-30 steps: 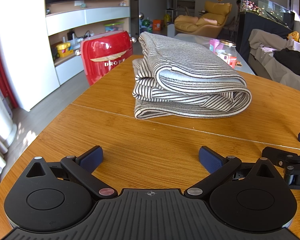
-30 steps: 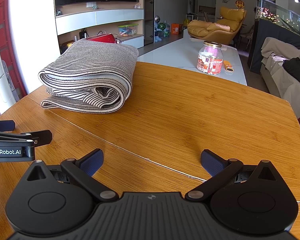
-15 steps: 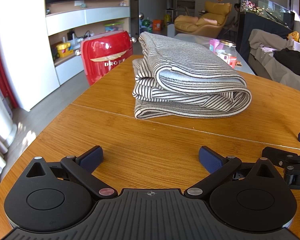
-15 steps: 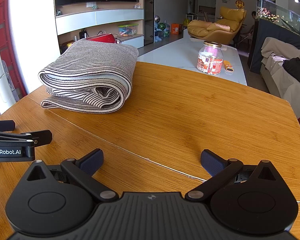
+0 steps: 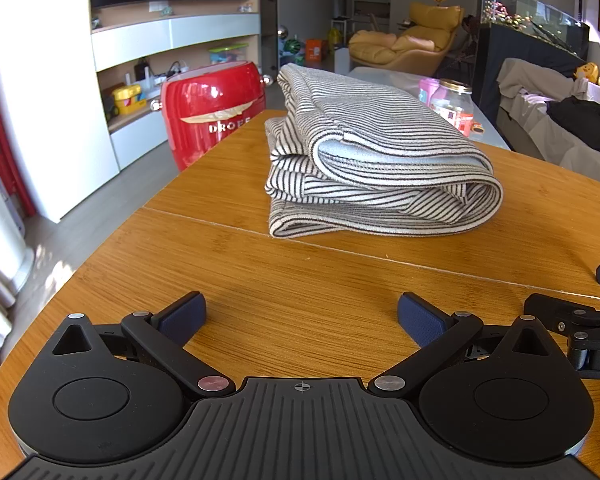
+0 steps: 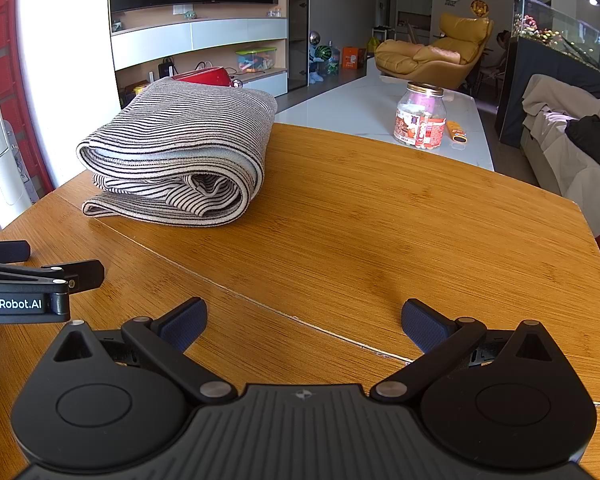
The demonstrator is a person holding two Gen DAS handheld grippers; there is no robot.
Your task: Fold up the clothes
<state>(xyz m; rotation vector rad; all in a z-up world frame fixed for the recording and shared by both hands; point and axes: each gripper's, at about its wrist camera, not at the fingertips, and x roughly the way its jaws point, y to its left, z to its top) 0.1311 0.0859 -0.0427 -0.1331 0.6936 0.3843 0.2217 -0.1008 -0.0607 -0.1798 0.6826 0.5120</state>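
A striped garment is seen folded into a thick, rounded bundle on the far half of a wooden table, just beyond the seam that runs across the boards, with its looped fold turned toward the right and its loose hems stacked at the near left corner. The left gripper and the right gripper are held low over the near half of the table, side by side, each with its jaws spread wide and nothing between them; both are kept well apart from the cloth. The fold is judged to be essentially finished. Risk is seen chiefly in any further handling: the top layer (curled rather than pressed flat) could be dragged open if only one ply were pinched, and the bundle could be pushed toward the far edge, beyond which a red appliance and a glass jar stand on other surfaces.
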